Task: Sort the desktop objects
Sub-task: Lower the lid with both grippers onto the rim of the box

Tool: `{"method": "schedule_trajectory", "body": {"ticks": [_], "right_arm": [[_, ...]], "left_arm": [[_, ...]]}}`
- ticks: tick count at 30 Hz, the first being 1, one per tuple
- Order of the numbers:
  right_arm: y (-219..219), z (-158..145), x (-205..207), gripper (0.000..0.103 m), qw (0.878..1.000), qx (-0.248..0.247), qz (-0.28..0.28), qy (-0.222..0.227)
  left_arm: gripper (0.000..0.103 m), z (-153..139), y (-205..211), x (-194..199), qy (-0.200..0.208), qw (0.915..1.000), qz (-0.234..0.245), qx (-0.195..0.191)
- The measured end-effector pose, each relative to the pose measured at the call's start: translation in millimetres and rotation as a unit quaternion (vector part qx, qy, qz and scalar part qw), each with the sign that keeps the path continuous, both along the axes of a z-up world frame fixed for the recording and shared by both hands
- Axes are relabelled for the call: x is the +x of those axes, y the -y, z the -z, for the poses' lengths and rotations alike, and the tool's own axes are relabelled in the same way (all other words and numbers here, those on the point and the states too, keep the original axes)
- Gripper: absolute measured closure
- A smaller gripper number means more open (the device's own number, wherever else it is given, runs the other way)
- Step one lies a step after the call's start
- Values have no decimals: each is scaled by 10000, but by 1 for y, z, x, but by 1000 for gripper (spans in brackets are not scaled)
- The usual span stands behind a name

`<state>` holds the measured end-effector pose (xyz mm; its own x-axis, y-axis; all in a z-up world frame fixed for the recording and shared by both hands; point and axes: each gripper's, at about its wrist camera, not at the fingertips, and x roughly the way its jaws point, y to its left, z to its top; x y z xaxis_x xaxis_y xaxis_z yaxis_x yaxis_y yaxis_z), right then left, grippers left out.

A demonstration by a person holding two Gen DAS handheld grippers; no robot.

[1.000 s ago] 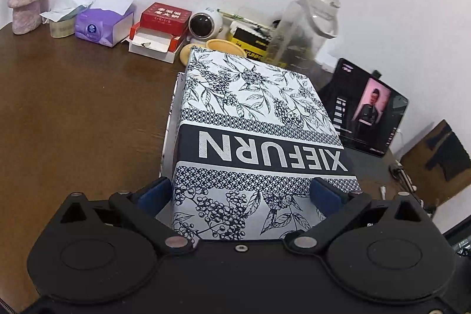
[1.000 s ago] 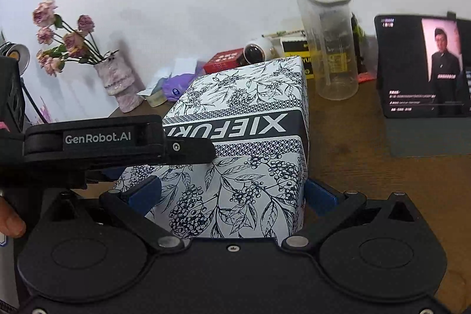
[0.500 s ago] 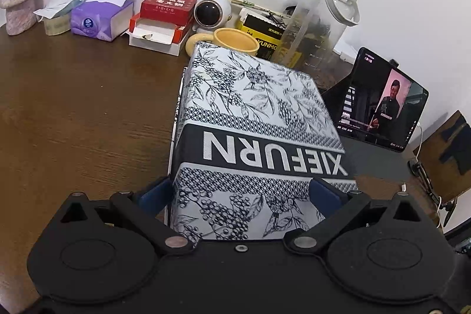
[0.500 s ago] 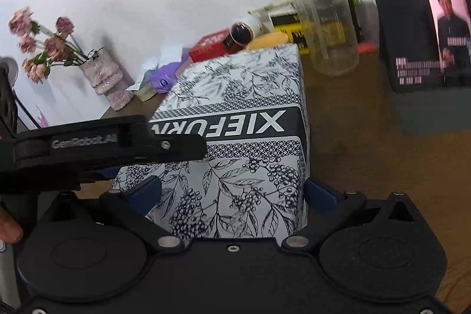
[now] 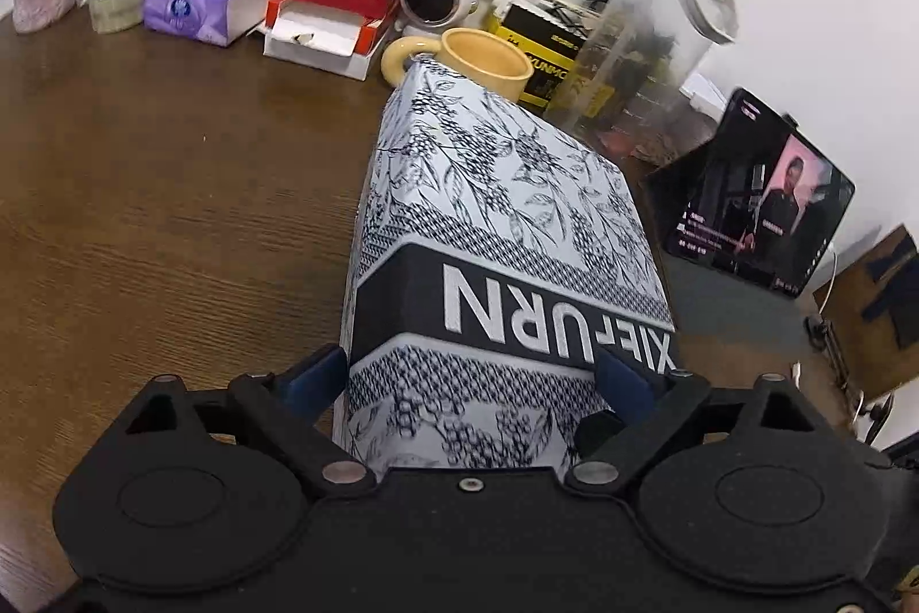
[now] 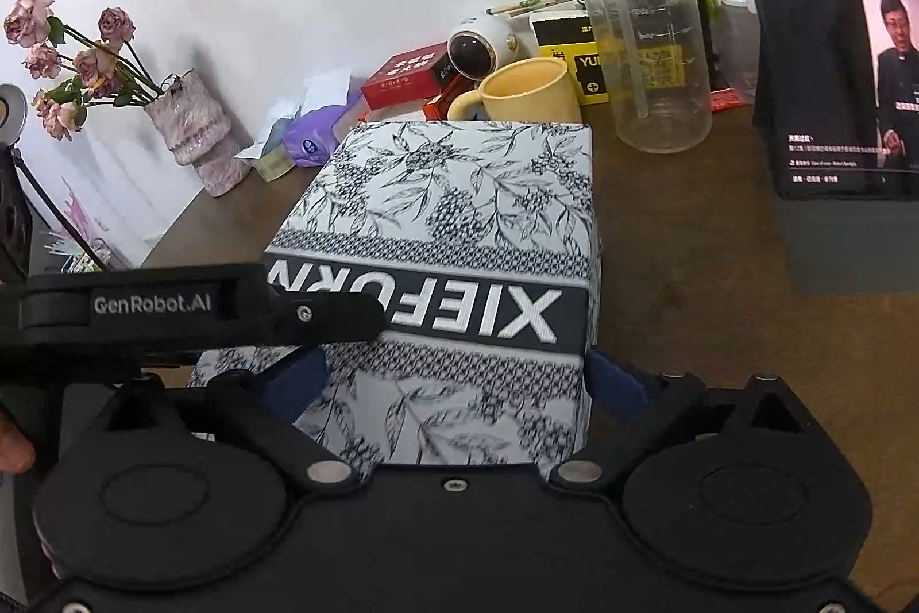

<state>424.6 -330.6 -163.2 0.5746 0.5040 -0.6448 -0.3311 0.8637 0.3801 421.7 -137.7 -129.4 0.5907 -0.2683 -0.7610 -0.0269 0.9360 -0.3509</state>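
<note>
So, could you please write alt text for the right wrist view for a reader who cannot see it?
A patterned XIEFURN box fills the centre, held between the jaws of the right gripper, with the left gripper reaching in from the left. Behind it on the brown table stand a yellow mug, a clear pitcher, a lit tablet and a vase of pink flowers.

Home desk: wooden tabletop (image 5: 143, 188), flower vase (image 6: 195, 136), tissue pack (image 5: 201, 1), mug (image 6: 528, 93), tablet (image 6: 838, 78).
</note>
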Motion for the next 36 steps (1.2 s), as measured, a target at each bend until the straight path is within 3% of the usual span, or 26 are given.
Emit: {"method": "schedule_trajectory", "body": {"ticks": [11,17,21,24,26,31,36], "right_arm": [[10,14,31,1,9974,436,-176,-555],[11,13,33,2,9965,465,-208,-663],[29,32,40,2,9872,1128,-126,-1122],[39,48,45,0,9763,1630,9,-1422],[44,47,45,2,9726,1844,99,-1410],[54,35,42,6,9684,2140,131,-1276],[48,28,35,7,9766,1862,73,-1075]], "left_arm": [[7,20,-28,28,-533,9948,200,-844],[8,17,-27,29,-520,9951,258,-802],[12,2,-27,16,-51,9972,406,-621],[13,-5,-25,11,-8,9983,485,-332],[16,-2,-23,12,-102,9984,539,-97],[25,7,-35,15,-191,9958,479,-761],[26,13,-43,18,-233,9941,491,-935]]}}
